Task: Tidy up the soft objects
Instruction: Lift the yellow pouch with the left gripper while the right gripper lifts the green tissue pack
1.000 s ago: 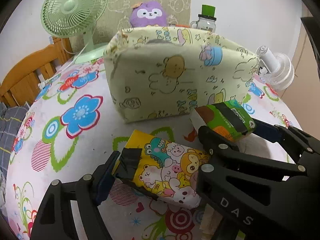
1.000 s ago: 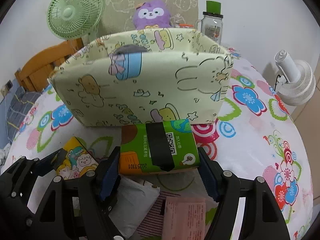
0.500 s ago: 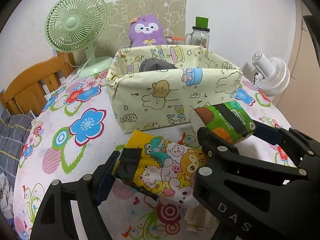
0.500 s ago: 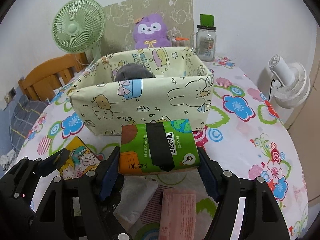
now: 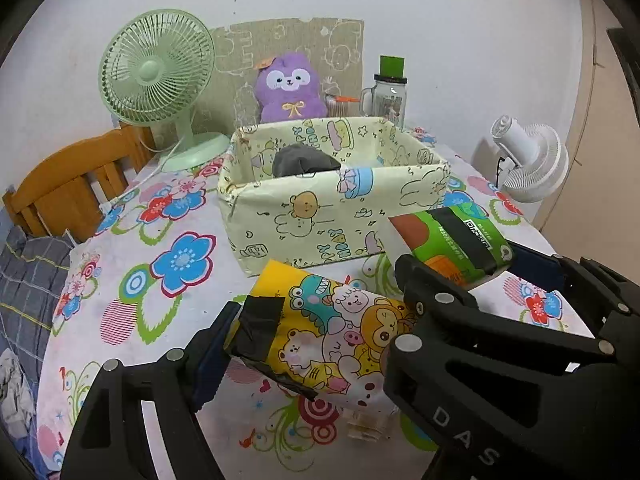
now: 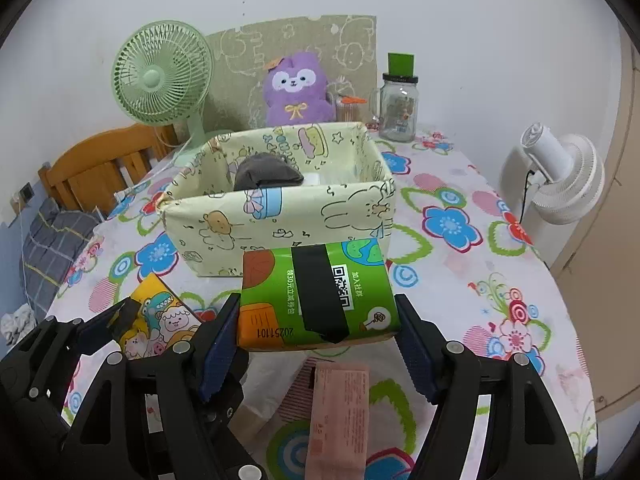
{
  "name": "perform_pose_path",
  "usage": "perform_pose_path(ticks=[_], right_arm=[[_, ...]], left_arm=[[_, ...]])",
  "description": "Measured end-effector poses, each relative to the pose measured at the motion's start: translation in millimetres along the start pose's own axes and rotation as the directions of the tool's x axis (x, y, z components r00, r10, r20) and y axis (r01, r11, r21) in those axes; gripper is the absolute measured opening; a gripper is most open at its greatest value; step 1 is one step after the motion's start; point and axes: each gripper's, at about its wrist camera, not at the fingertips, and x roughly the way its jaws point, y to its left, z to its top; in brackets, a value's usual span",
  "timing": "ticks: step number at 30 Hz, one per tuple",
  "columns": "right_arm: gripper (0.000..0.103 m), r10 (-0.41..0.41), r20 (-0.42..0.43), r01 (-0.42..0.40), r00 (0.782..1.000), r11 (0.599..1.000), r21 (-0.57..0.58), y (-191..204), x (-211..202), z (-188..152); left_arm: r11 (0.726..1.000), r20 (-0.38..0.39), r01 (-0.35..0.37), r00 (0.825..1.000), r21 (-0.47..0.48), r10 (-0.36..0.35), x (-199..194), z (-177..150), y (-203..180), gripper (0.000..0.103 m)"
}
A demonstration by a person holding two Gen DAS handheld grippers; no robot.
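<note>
Left hand-held gripper clamps yellow pack; right hand-held gripper clamps green pack; lift both clear over bin front wall before releasing.

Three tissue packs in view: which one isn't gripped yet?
The pink tissue pack, lying flat on the tablecloth. The green pack is in the right hand-held gripper, the yellow cartoon pack in the left.

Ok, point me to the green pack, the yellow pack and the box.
green pack [image 6: 320, 294], right wrist view, on its top face at the black tape.
yellow pack [image 5: 340, 328], left wrist view, on the cartoon print.
box [image 6: 280, 220], right wrist view, on its front wall.
</note>
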Motion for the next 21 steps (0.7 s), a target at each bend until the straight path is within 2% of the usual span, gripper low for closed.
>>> perform_pose_path(ticks=[17, 21], right_arm=[[0.075, -0.028, 0.072, 0.029, 0.997, 1.0, -0.011, -3.2, -48.4, 9.9], [0.075, -0.034, 0.097, 0.035, 0.995, 0.999, 0.0, -6.9, -62.7, 15.1]], left_arm=[[1.0, 0.048, 0.001, 0.999, 0.009, -0.002, -40.3, 9.3, -12.6, 0.083], [1.0, 0.069, 0.022, 0.997, 0.015, -0.023, -51.8, 15.5, -17.1, 0.083]])
